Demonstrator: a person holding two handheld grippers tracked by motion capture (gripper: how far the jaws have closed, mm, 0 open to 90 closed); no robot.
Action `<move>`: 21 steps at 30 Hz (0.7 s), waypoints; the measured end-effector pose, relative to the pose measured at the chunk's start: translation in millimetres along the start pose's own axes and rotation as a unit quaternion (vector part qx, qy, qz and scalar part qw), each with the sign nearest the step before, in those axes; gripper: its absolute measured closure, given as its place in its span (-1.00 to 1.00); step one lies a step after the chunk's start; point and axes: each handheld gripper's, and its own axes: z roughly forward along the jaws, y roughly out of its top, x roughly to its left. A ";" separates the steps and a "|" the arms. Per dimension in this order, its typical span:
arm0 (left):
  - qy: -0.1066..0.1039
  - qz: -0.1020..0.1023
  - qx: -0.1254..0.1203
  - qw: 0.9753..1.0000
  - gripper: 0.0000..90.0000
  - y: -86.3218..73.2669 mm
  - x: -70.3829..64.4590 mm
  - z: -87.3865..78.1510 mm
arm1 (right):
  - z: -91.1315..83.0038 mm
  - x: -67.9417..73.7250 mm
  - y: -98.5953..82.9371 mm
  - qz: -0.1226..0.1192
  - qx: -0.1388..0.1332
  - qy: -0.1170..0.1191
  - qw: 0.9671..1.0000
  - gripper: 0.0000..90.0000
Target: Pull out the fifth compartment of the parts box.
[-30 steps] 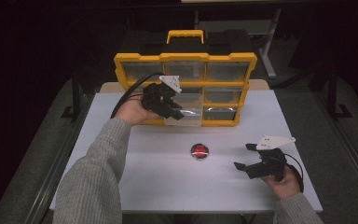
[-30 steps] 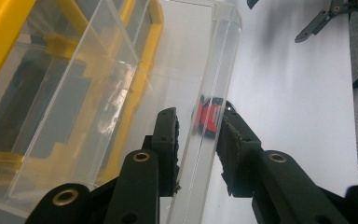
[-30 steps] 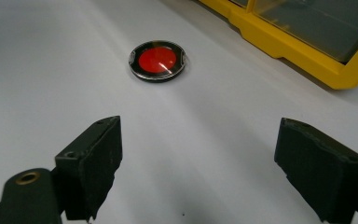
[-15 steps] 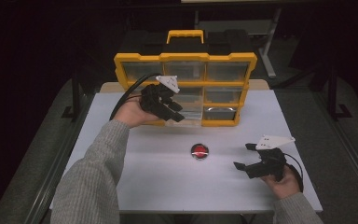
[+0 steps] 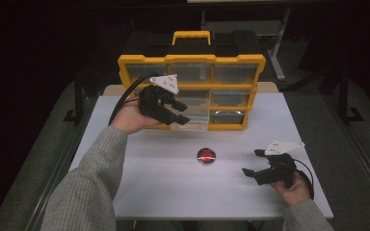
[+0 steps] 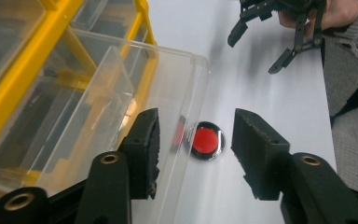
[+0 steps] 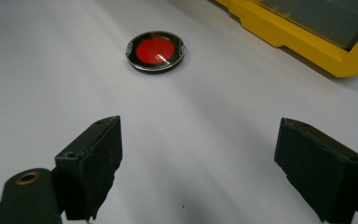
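A yellow organiser case (image 5: 191, 65) with clear drawers is seen standing upright at the 12 o'clock side of the white bench (image 5: 139, 178). From its lower row, a clear plastic drawer (image 5: 192, 117) is drawn partly out toward the person. The left gripper (image 5: 173, 108) is held at the drawer's front, at about 10 o'clock from the bench's middle; its jaws are spread and nothing is pinched between them. In the left gripper view the drawer's transparent front wall (image 6: 186, 121) is seen to run between the two jaws, one jaw lying against the drawer's side, though whether it touches cannot be told.

A small round disc (image 5: 205, 156), red in the middle with a dark rim, is found lying flat on the bench near its centre, just in front of the case and apart from it. The right gripper (image 5: 254, 166) is held low over the bench at about 4 o'clock, near the disc but apart from it. Its jaws are spread wide and empty, and the disc (image 7: 155, 50) is seen beyond them in the right gripper view.
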 end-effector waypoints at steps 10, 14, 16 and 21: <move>0.014 -0.017 -0.045 0.999 -0.09 -12.7 -11.8 -25.0 | -3.6 -1.9 -6.2 0.002 0.005 -0.003 1.000 -0.68; 0.022 -0.023 -0.050 0.998 -0.15 -20.2 -18.5 -34.4 | -4.7 -2.3 -7.8 0.005 0.008 -0.004 1.000 -0.68; 0.029 -0.025 -0.056 0.998 -0.17 -24.3 -22.8 -38.6 | -5.4 -1.7 -8.1 0.005 0.009 -0.005 1.000 -0.68; 0.045 -0.028 -0.069 0.996 -0.19 -38.5 -37.6 -56.0 | -7.2 -2.0 -9.4 0.006 0.010 -0.009 1.000 -0.68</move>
